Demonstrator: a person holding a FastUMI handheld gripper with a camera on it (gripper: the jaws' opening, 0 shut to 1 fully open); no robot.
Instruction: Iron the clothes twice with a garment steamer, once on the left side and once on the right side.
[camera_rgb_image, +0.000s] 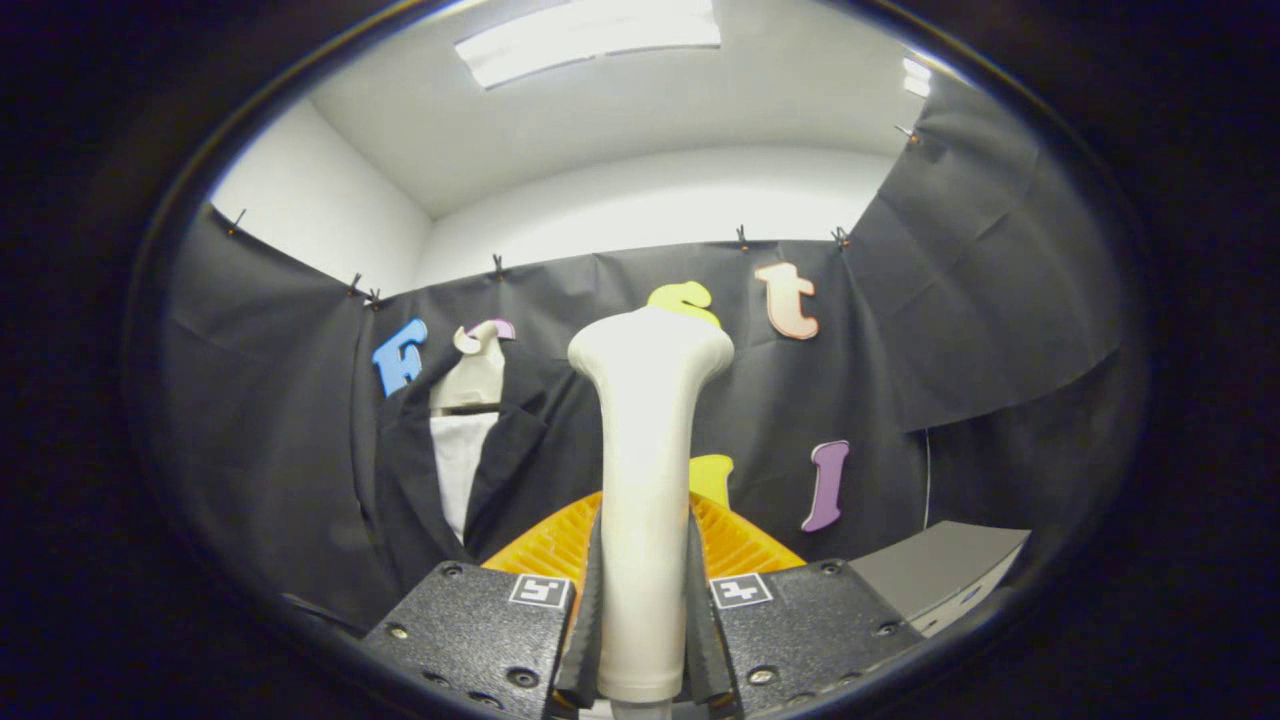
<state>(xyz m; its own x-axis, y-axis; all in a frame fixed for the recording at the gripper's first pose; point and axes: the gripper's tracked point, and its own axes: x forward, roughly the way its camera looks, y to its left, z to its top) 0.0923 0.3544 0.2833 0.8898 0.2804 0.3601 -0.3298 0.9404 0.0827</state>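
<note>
Steamer was in hand, jacket off to the left

The cream plastic garment steamer (647, 480) stood upright, clamped between the gripper (645, 640) fingers, head up. The dark jacket over a white shirt on a beige mannequin (460, 450) hung beyond and left of the fingers, so I'd guess a leftward swing came next. An orange ribbed thing (740, 545) sat just behind the steamer.

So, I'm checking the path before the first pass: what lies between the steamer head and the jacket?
Nothing in the gripper view: only the booth's black cloth shows between the steamer, clamped in the hand-held gripper, and the dark jacket hanging beyond.
</note>
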